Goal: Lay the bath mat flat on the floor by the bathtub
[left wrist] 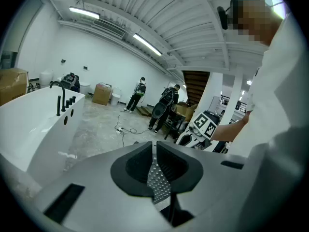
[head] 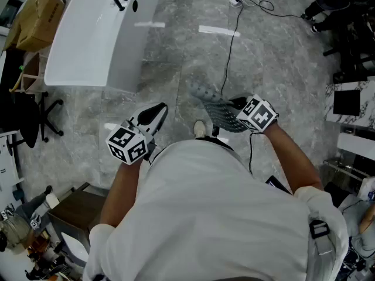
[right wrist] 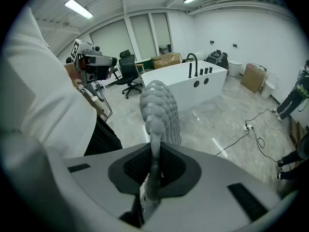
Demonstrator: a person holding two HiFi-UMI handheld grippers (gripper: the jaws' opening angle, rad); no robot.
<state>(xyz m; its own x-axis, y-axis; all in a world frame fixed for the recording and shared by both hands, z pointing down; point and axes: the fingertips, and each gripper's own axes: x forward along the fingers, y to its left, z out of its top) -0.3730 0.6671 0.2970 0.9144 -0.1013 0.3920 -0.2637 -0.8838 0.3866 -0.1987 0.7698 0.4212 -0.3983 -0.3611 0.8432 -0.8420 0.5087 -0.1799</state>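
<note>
The grey bath mat (head: 214,103) hangs bunched in the air over the grey marble floor, a little right of the white bathtub (head: 88,45). My right gripper (head: 233,106) is shut on one edge of it. In the right gripper view the bumpy mat (right wrist: 159,105) rises from between the jaws of the right gripper (right wrist: 155,151), with the bathtub (right wrist: 193,88) beyond. My left gripper (head: 158,112) is held apart to the left, away from the mat. In its own view the left gripper (left wrist: 154,151) has its jaws together with nothing between them, and the bathtub (left wrist: 34,124) stands at the left.
A black cable (head: 231,45) runs over the floor to a power strip (head: 236,0). A cardboard box (head: 35,19) and an office chair (head: 35,119) stand left of the tub. Black equipment (head: 345,22) is at the right. People (left wrist: 140,93) stand far off.
</note>
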